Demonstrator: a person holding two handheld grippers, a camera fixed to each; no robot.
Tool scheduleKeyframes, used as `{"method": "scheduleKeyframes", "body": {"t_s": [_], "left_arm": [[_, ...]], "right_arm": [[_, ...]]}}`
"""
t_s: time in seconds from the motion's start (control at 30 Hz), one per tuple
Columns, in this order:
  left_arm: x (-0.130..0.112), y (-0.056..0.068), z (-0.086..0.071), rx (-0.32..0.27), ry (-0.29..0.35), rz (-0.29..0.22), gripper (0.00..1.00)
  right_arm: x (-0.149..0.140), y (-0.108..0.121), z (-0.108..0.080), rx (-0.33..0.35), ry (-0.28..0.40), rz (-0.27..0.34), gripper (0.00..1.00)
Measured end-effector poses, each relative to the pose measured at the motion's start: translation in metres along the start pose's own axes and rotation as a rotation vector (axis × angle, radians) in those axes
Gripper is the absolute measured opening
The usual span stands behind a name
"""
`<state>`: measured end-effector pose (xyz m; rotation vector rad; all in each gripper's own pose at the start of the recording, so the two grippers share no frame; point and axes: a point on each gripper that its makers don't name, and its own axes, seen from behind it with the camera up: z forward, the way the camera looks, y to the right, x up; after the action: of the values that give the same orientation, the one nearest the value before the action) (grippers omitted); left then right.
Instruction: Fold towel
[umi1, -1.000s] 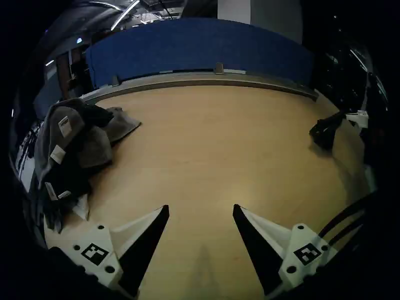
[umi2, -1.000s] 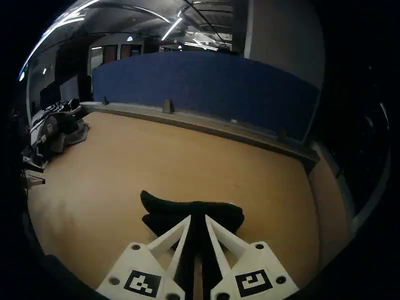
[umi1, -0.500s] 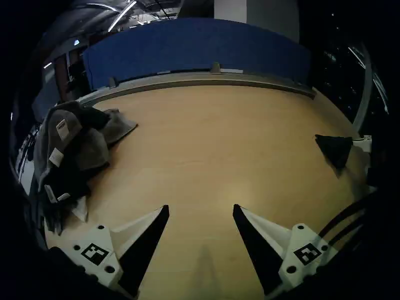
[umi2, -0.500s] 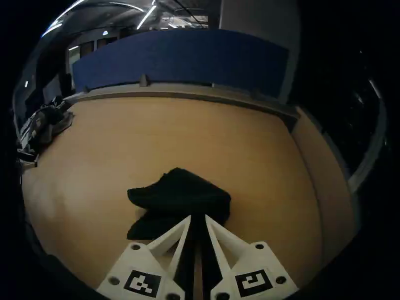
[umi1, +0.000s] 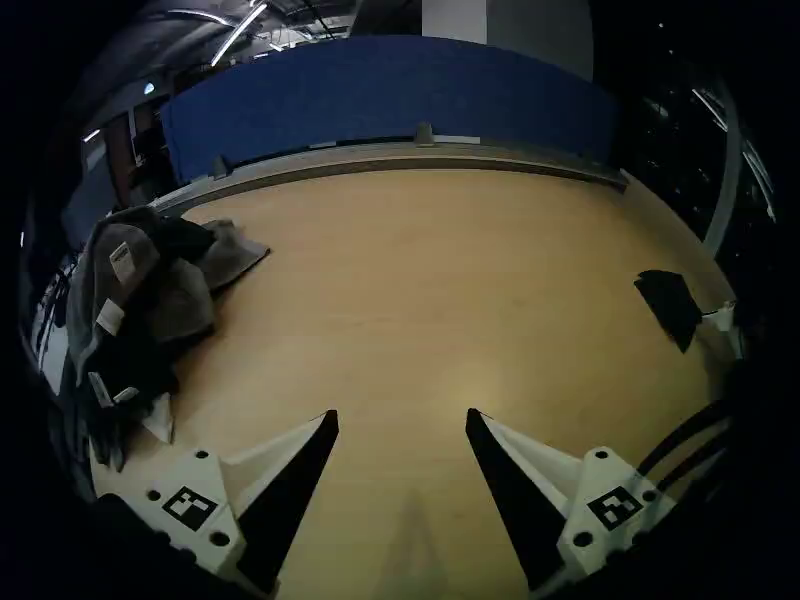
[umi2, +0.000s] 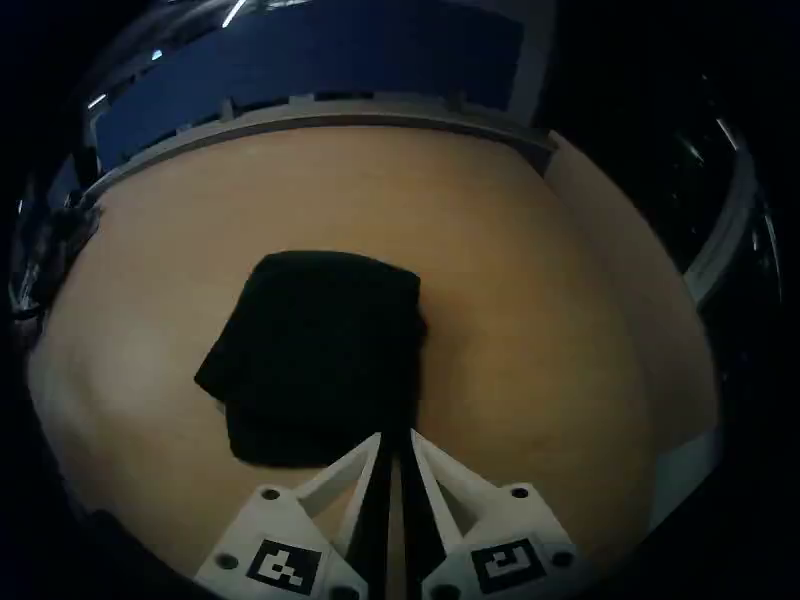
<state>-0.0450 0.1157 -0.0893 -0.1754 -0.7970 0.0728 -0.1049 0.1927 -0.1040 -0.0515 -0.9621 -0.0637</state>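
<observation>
A black folded towel (umi2: 320, 350) lies spread over the wooden table (umi2: 540, 330) just ahead of my right gripper (umi2: 396, 438). That gripper is shut, and the towel's near right corner runs in between its fingertips. In the left gripper view the same black towel (umi1: 668, 302) shows small at the far right, tilted, with a white part of the right gripper (umi1: 722, 318) against it. My left gripper (umi1: 400, 415) hovers open over bare tabletop, holding nothing, well left of the black towel.
A heap of grey and dark towels (umi1: 150, 290) with white tags sits at the table's left edge. A blue partition (umi1: 390, 95) on a grey rail (umi1: 400, 160) closes the far side. Bare wood (umi1: 430, 280) stretches between the heap and the black towel.
The right gripper tipped downward and carried the black towel lower; the towel went from a bunched lump to a flat, wider shape. The left gripper barely moved.
</observation>
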Motion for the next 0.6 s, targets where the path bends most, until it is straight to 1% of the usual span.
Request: {"method": "scheduleKeyframes", "body": {"t_s": [0.07,0.1,0.17,0.27,0.47,0.6], "left_arm": [[0.0,0.0,0.0,0.001,0.0,0.0,0.95],[0.0,0.0,0.0,0.001,-0.001,0.0,0.95],[-0.001,-0.001,0.0,0.002,-0.001,-0.001,0.95],[-0.001,-0.001,0.0,0.004,-0.001,-0.001,0.95],[-0.003,0.0,-0.001,0.004,-0.001,-0.002,0.95],[-0.002,0.0,-0.001,0.002,-0.001,0.0,0.95]], "right_arm": [[-0.007,0.006,0.003,-0.023,-0.019,0.017,0.06],[-0.009,0.007,0.005,-0.03,-0.027,0.022,0.09],[-0.012,0.01,0.007,-0.039,-0.04,0.03,0.17],[-0.014,0.013,0.008,-0.057,-0.045,0.025,0.3],[-0.016,0.016,0.002,-0.08,-0.032,0.01,0.56],[-0.015,0.019,-0.006,-0.093,-0.016,0.012,0.66]]}}
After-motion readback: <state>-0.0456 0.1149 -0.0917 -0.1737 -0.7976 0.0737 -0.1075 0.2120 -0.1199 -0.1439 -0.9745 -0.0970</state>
